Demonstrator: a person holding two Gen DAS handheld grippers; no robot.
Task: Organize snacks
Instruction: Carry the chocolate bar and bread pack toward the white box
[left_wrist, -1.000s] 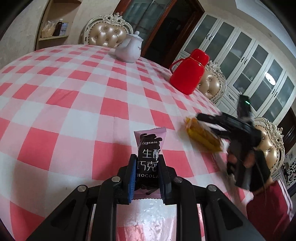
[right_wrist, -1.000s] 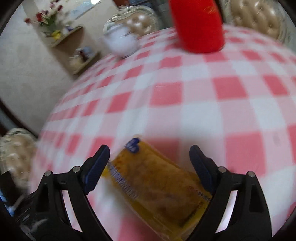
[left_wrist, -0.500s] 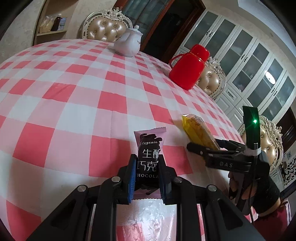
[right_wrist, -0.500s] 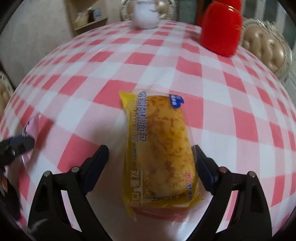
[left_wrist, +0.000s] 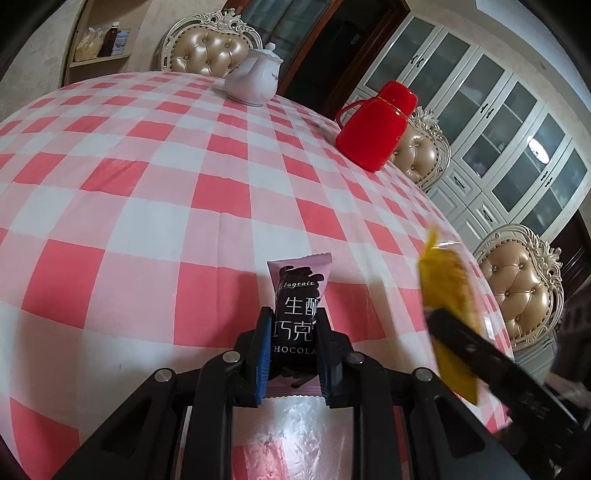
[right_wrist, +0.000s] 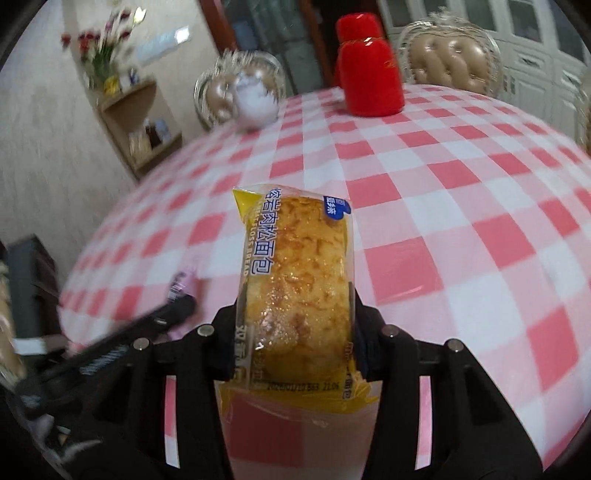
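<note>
- Left gripper (left_wrist: 294, 345): pointed low across the table (left_wrist: 155, 192), blue pads (left_wrist: 263, 354) pinched on the chocolate bar (left_wrist: 298, 317) around its lower half.
- Bar upright in the jaws, top end free above the checked cloth; bottom crimp poking out behind the pads.
- Right gripper (right_wrist: 295, 334): clamped on the bread pack (right_wrist: 295, 291) at its lower half, pack standing up and held off the table.
- Seen from left wrist: bread (left_wrist: 448, 295) to the right of the bar, well apart, tilted, with a black finger of the right gripper (left_wrist: 480, 354) across it; heavily blurred.
- Materials: bar wrapper glossy, pink with dark print and zigzag crimped ends; bread wrapper clear film with yellow edges, golden flaky loaf inside.
- Cloth: pink, red and white checks, smooth, faint creases.
- Far side of table: white teapot (left_wrist: 253, 83), rounded, glazed; red jug (left_wrist: 375, 127), shiny plastic with handle. Both apart from the snacks.
- Right wrist view: left gripper (right_wrist: 122, 343) at lower left, smeared; pink wrapper tip at its end, probably the bar.
- Hidden: right pads behind the bread film; pack bottom cut off by gripper body.
</note>
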